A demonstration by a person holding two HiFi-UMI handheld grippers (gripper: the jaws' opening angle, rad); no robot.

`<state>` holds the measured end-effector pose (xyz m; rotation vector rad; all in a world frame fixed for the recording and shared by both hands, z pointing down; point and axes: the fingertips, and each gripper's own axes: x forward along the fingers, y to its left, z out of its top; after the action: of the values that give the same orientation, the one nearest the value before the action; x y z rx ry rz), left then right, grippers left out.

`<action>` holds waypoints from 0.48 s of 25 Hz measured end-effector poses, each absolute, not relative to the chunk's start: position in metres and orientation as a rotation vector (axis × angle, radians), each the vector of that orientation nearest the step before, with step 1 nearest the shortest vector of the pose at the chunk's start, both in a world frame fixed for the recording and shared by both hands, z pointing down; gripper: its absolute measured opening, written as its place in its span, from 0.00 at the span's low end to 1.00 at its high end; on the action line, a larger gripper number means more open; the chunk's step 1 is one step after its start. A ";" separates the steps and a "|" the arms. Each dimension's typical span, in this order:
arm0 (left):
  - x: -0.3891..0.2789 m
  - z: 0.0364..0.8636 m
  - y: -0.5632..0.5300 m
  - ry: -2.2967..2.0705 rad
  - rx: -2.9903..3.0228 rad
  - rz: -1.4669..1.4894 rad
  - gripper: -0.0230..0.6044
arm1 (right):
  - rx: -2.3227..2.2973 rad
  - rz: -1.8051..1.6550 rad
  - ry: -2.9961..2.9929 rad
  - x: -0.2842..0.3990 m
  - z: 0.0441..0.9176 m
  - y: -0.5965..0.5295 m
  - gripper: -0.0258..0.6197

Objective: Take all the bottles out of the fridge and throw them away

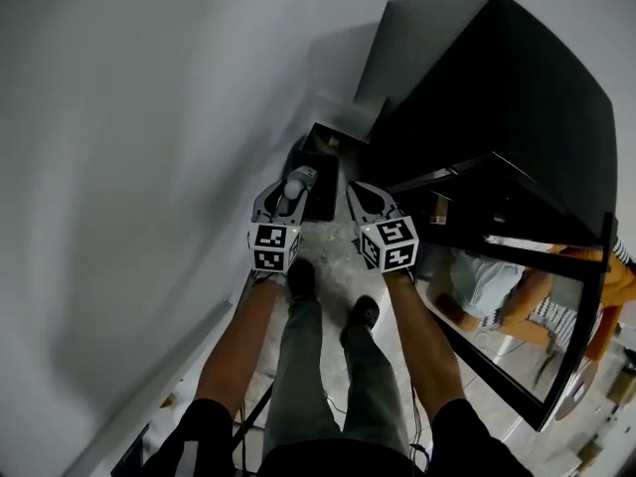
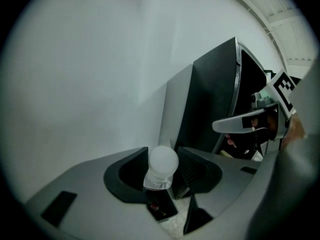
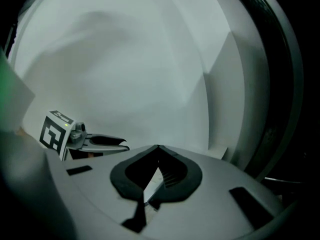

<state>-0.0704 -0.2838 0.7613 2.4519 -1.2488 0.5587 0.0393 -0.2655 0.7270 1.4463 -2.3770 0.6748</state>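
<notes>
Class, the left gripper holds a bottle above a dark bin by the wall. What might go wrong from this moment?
1. The left gripper's fingers pinch the bottle just under its cap, so it may slip or swing.
2. The dark bin looks narrow; a drop off centre could hit the floor.
3. The open fridge door stands close beside the shut right gripper and might be bumped.

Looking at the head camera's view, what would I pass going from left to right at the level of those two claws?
The white wall → left claw, gripping a white-capped bottle → right claw, closed and empty → the black fridge's open glass door.
</notes>
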 end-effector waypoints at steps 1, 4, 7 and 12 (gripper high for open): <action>-0.068 0.773 -0.286 -1.234 2.450 0.571 0.33 | 1.451 0.687 -2.365 0.041 0.738 -0.266 0.05; -0.062 0.798 -0.290 -1.199 2.462 0.597 0.33 | 1.472 0.729 -2.335 0.044 0.766 -0.264 0.05; -0.058 0.815 -0.296 -1.181 2.479 0.610 0.33 | 1.475 0.749 -2.315 0.045 0.787 -0.261 0.05; -0.048 0.831 -0.303 -1.158 2.487 0.610 0.33 | 1.477 0.776 -2.284 0.051 0.812 -0.254 0.05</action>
<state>-0.0477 -0.3034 0.8311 2.4872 -1.1582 0.6097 0.0506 -0.2541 0.8116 1.4768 -2.2843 0.7761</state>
